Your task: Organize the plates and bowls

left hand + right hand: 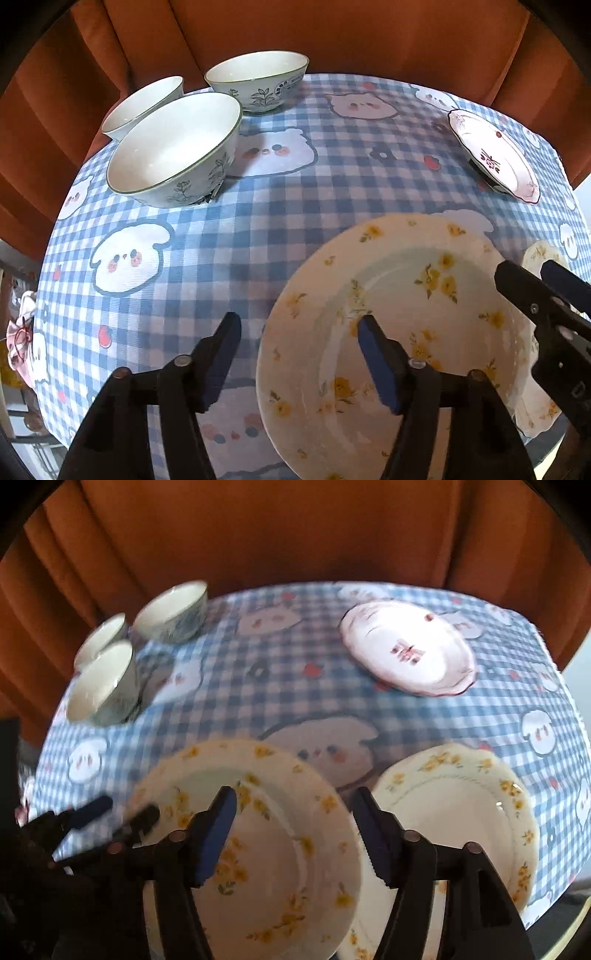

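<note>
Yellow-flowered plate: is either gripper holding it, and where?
Neither holds it. The left gripper and right gripper each straddle a rim of the yellow-flowered plate, jaws open, pads not pressing.

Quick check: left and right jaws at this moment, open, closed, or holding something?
Left gripper: jaws open, straddling the near rim of the yellow-flower plate, not clamped.
Right gripper: jaws open, straddling the same plate's right rim, holding nothing.

Right tool (295,834) straddles yellow-flowered plate's (273,853) rim.
</note>
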Available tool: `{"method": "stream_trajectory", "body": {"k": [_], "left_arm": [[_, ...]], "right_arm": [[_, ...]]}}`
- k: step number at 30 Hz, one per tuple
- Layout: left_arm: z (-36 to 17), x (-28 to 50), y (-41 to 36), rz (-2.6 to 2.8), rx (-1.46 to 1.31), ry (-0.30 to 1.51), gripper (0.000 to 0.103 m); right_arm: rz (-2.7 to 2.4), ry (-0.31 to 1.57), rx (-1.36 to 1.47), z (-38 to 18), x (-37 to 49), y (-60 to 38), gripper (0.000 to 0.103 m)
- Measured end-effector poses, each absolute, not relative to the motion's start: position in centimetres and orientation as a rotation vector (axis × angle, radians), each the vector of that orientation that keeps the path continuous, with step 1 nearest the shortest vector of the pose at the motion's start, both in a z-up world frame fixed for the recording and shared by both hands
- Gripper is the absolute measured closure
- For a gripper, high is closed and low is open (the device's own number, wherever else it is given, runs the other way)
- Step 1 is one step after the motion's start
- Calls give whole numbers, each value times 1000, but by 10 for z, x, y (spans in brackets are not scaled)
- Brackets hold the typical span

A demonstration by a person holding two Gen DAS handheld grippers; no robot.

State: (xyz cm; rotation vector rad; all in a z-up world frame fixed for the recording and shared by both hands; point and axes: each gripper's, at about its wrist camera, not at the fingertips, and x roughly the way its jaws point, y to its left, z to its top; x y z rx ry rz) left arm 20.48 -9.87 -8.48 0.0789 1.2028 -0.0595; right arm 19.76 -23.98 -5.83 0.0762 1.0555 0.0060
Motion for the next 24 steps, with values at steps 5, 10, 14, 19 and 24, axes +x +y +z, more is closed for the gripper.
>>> {"method": "stream_trajectory", "body": {"k": [5,10,14,19,24], "left_arm": [[-94,205,-95,-49,71,1235,32],[-100,203,-92,-52,67,1250,31],[-103,202,-93,-67,67,1254,30],[-110,199,-90,-74,50,1274,30],[-111,197,-94,-104,52,1268,30]], "right_arm": [[-4,1102,76,-66,202,-256,34],[-32,1134,78,-75,198,-260,34],[-43,1161,74,-84,194,-259,34],[-63,1188,76,-92,188,-261,35],[-72,1222,79,-99,183,-261,51]]}}
